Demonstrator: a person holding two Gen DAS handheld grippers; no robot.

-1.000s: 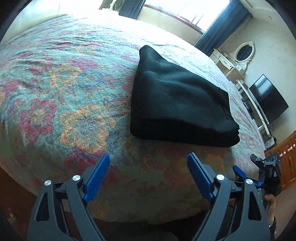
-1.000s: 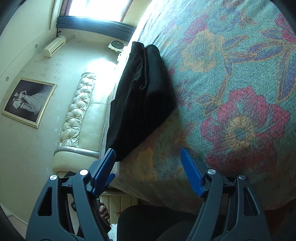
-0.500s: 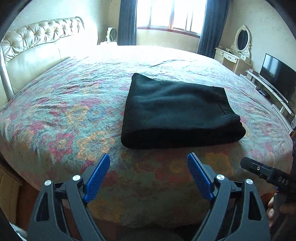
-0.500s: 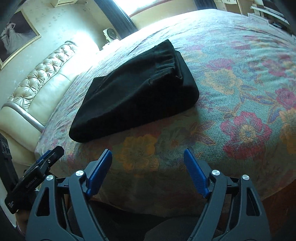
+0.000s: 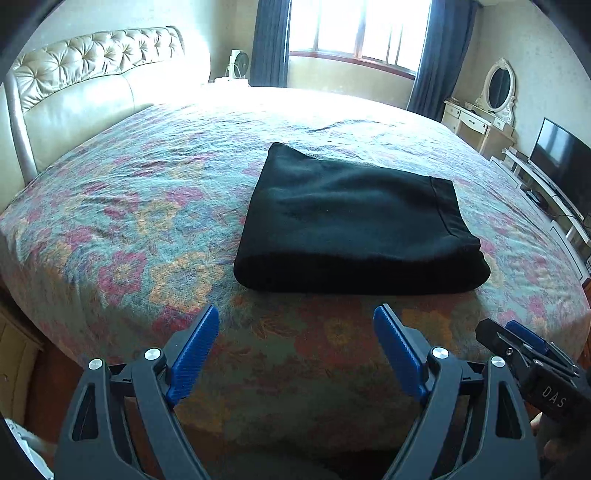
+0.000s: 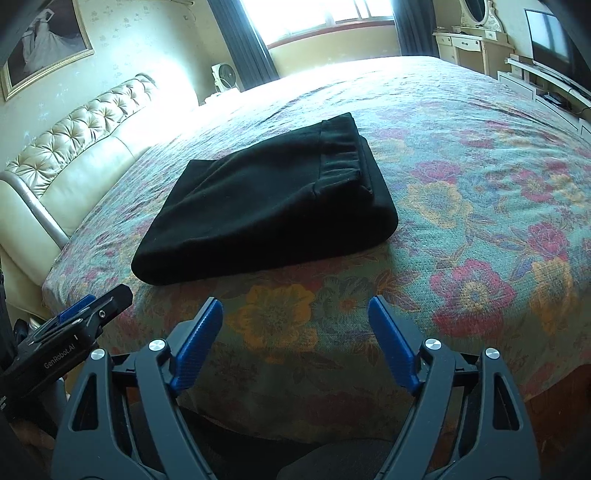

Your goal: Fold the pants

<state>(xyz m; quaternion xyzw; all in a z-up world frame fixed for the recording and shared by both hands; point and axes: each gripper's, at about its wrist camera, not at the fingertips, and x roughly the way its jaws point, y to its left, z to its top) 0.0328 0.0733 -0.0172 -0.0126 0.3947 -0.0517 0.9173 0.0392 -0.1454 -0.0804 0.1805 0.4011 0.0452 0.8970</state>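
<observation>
The pants (image 5: pixel 354 221) lie folded in a thick black stack on the bedspread (image 5: pixel 122 206), near the bed's front edge, with the waistband on the right end of the top layer. The left gripper (image 5: pixel 295 350) hangs spread and empty short of the stack; the right gripper (image 6: pixel 295 339) has just been opening, nothing between its jaws. A low pass could snag the top layer or drag the stack off the edge.

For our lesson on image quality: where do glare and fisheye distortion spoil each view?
Left wrist view: the window blows out white, glare washing the far bedspread; the bed edges bow. Right wrist view: glare bleaches the headboard end, and the black pants lose fold detail.
</observation>
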